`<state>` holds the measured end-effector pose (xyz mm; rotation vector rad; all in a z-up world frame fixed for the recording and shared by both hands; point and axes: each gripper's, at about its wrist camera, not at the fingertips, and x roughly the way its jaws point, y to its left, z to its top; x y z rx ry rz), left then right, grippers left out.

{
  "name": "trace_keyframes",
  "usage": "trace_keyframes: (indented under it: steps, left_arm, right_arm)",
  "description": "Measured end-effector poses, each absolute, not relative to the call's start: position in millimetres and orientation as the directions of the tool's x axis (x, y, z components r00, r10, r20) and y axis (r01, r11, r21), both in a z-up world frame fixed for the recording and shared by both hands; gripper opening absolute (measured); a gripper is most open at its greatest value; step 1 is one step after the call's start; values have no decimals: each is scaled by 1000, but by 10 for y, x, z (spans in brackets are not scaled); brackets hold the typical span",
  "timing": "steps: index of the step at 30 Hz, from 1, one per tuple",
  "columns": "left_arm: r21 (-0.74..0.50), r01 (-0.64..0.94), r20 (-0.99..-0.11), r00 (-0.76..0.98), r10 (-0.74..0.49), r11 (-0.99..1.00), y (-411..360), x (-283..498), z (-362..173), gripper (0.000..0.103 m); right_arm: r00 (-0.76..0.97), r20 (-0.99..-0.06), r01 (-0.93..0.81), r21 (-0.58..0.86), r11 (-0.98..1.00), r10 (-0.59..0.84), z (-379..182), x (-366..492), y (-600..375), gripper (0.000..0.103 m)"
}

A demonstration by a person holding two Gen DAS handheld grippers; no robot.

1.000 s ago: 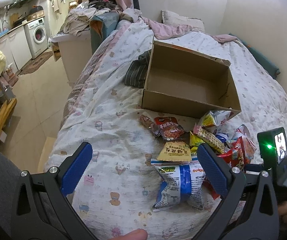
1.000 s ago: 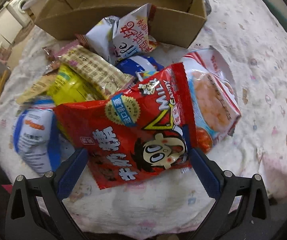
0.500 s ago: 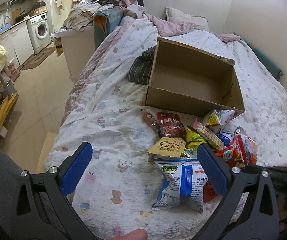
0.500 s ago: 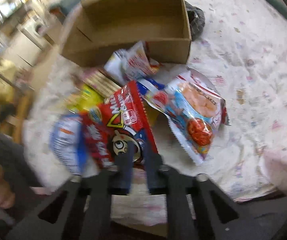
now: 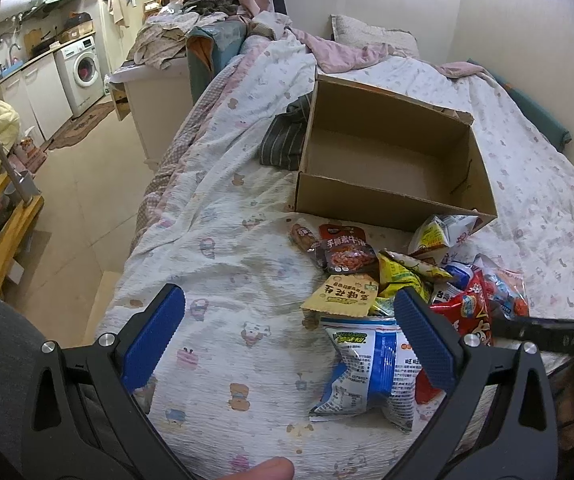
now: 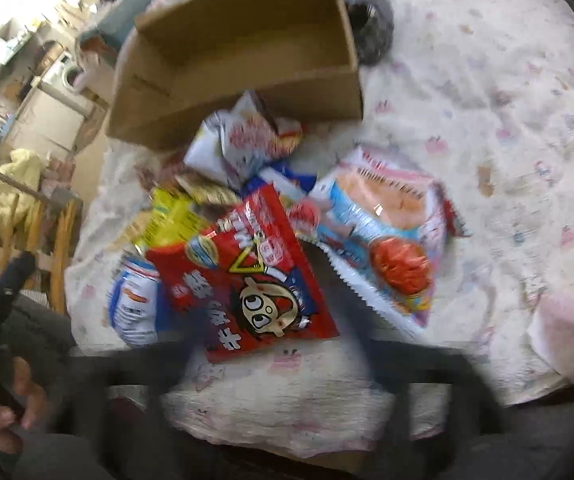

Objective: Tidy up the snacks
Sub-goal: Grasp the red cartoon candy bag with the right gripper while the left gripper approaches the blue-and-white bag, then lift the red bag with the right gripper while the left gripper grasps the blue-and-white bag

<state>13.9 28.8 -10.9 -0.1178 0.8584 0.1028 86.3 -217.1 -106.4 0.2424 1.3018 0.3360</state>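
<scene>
Fingers of both grippers parted over a heap of snack packets on a patterned white bedspread (image 5: 215, 240).

The blue-padded left gripper (image 5: 287, 344) is held wide open above the bedspread, nothing pressed between its pads. The right gripper (image 6: 275, 356) is blurred, its jaws opening, with the red cartoon-faced snack bag (image 6: 247, 272) lying between them, unpressed. A blue-and-white crisp bag (image 5: 371, 372), a yellow sachet (image 5: 343, 294) and a pale blue prawn-cracker bag (image 6: 383, 232) are heaped beside it. The open brown cardboard box (image 5: 391, 200) is set just behind the heap, its floor bare.

Left gripper (image 5: 289, 334) gapes wide, angled downward; right gripper (image 6: 279, 354), blurred, is opening.
</scene>
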Motion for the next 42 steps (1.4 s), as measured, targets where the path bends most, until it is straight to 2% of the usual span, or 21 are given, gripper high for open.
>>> trace_keyframes:
  steps: [3,6,14,22,23,24,25,28,31,33,37,42]
  left_arm:
    - [-61,-137,-758,650,43,989,292,138,-114,103]
    - [-63,-138,-763,645,41,988,290,144,-114,103]
    - [-78,-143,-760,649,34,987,321,130,-95,103]
    - [-79,-142,-759,650,33,987,337,131,-95,103]
    - [-80,-141,-760,649,31,987,336,134,-96,103]
    - [-81,-140,-761,649,30,987,335,134,-97,103]
    - [-81,-139,-759,650,29,987,335,129,-94,103]
    - [-80,-136,-757,653,28,987,326,126,-88,103]
    - [-84,-131,-764,645,21,988,317,136,-98,103]
    - [-82,-127,-771,637,18,988,305,150,-111,103]
    - [-68,-115,-797,604,15,991,259,210,-160,103]
    - [-68,-97,-840,543,-4,993,210,284,-237,103]
  right_arm:
    - [218,-928,-167,269,948,302,-1108,844,-1942,98]
    - [184,-951,-253,199,947,249,-1189,749,-1616,103]
    - [234,-972,-305,-50,951,24,-1423,716,-1259,103]
    - [208,-968,-278,81,957,142,-1425,920,-1595,102]
    - [215,-964,-278,95,956,159,-1384,914,-1636,99]
    - [221,-960,-281,108,954,174,-1332,909,-1699,79]
    - [216,-955,-285,137,949,203,-1264,893,-1737,69]
    - [218,-944,-322,171,931,248,-1071,843,-1929,53]
    - [221,-927,-343,217,914,303,-806,675,-2101,42]
    - [239,-905,-343,261,902,352,-631,639,-2236,38]
    - [311,-856,-327,312,892,413,-316,615,-2489,20]
    - [346,-811,-284,387,877,471,-172,675,-2796,17]
